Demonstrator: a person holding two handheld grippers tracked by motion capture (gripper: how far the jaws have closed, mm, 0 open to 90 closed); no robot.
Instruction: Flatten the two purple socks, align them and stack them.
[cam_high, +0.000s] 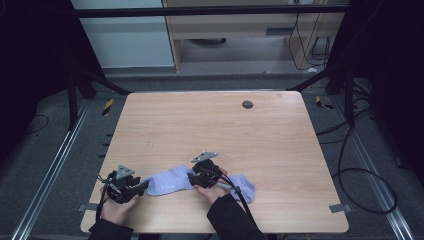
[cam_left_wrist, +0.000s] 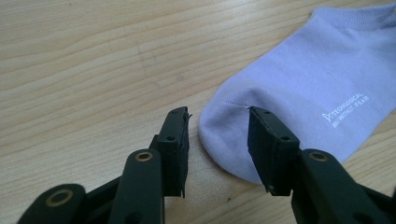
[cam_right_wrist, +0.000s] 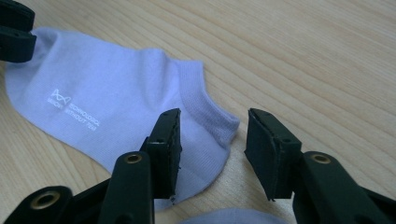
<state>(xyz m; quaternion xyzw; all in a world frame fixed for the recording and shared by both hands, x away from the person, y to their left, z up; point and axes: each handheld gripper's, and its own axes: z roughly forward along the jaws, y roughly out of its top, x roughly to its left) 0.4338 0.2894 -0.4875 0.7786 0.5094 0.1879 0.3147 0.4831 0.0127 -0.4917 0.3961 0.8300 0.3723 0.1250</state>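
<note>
Evidently we hold the left gripper (cam_left_wrist: 218, 140) at the toe and the right gripper (cam_right_wrist: 212, 142) at the cuff of the lilac sock (cam_high: 170, 181) lying flat on the surface (cam_high: 210, 125), jaws wide and empty, likely ready to pinch both ends.

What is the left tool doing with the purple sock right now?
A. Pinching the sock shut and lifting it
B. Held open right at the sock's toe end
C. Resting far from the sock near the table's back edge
B: in the left gripper view the left tool has its jaws apart, with the toe of the sock lying flat between them.
</note>
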